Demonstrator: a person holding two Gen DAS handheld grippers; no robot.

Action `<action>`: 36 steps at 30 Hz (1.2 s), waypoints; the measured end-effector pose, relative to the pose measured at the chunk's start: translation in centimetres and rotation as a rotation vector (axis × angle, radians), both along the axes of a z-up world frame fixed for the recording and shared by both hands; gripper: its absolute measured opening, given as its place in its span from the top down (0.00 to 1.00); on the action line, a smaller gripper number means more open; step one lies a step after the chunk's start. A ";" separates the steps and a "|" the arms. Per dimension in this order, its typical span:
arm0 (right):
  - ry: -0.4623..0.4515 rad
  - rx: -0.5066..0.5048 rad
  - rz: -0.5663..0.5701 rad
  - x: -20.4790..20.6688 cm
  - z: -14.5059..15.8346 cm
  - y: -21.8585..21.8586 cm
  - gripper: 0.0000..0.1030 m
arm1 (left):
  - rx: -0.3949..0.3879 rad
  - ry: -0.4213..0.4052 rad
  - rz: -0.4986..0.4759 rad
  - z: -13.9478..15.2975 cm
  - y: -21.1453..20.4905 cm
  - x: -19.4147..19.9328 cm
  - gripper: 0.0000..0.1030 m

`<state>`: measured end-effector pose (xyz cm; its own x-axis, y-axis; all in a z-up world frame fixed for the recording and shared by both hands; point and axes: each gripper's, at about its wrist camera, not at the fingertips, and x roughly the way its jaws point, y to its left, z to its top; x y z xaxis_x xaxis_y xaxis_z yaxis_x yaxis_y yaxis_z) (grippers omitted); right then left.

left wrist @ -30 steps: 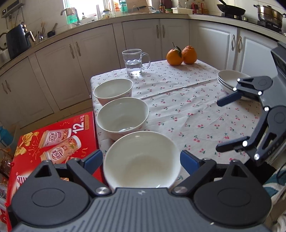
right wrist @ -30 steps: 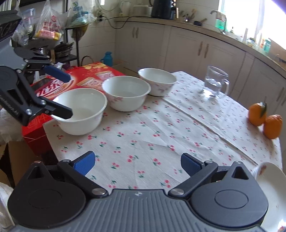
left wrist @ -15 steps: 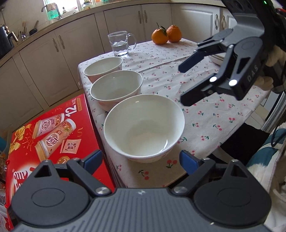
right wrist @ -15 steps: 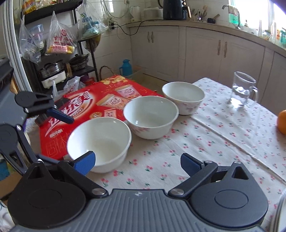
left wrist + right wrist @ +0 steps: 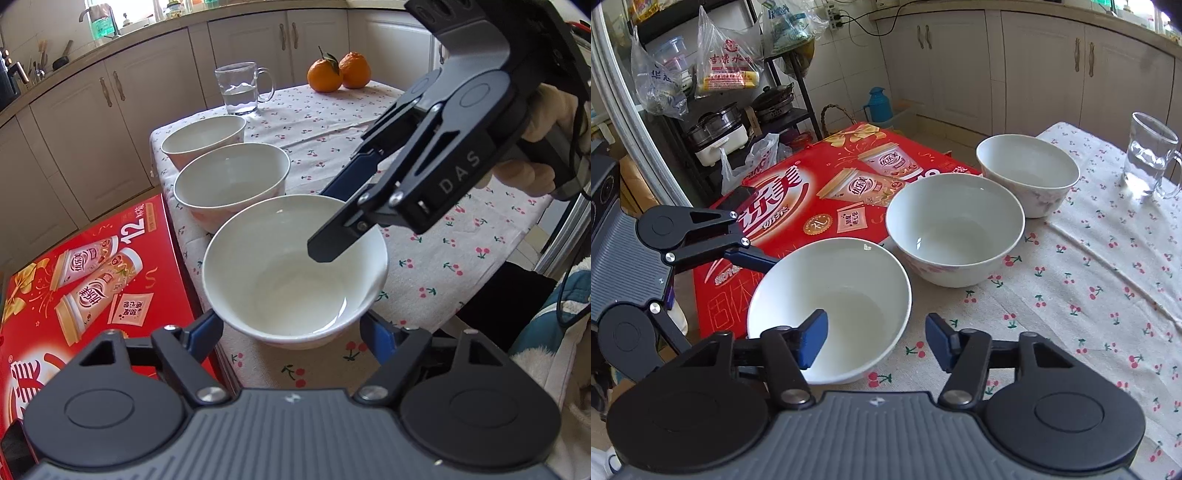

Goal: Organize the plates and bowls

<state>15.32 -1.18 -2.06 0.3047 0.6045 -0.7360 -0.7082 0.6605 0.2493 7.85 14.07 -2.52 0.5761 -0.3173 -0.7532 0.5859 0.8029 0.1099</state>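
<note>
Closing from the near side, the left gripper [image 5: 290,328] has the nearest bowl [image 5: 291,280] between its two blue-padded fingers [image 5: 207,328], one at each flank of the white wall. The pads sit right against the bowl, though I cannot tell whether they are pressing on it. That bowl stands upright on the cherry-print tablecloth [image 5: 424,258], close to the table's near corner. Across the bowl's opposite rim comes the right gripper [image 5: 875,339], tilted downward, its tongs drawn in over the wall: one finger reaches inside the bowl, the other lies outside it, and the rim is caught between them. Just beside the bowl and lower than it, off the table's edge, lies a red drinks carton [image 5: 92,280] printed with cups. Directly beyond the bowl and almost touching it stands a second white bowl [image 5: 231,177], and beyond that a third bowl [image 5: 203,138] with a faint floral pattern — the three make a straight row along the table's edge. Farther from the nearest bowl a glass mug [image 5: 240,88] holds some water, and farther again, toward the table's far side, two oranges [image 5: 338,72] touch each other. Well behind everything runs a line of pale cabinets [image 5: 92,129].
</note>
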 end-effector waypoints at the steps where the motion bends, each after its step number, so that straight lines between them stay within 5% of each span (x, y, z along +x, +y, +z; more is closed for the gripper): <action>1: 0.006 0.006 -0.001 0.1 -0.1 0.0 0.41 | 0.000 0.000 -0.001 0.0 0.0 0.0 0.22; 17: 0.018 0.031 -0.002 -0.4 0.2 -0.5 0.44 | -0.002 0.001 -0.028 0.3 -0.8 0.2 0.22; 36: -0.039 -0.005 -0.191 -2.4 1.8 -9.7 0.42 | -0.049 -0.034 -0.220 1.1 -9.0 1.8 0.22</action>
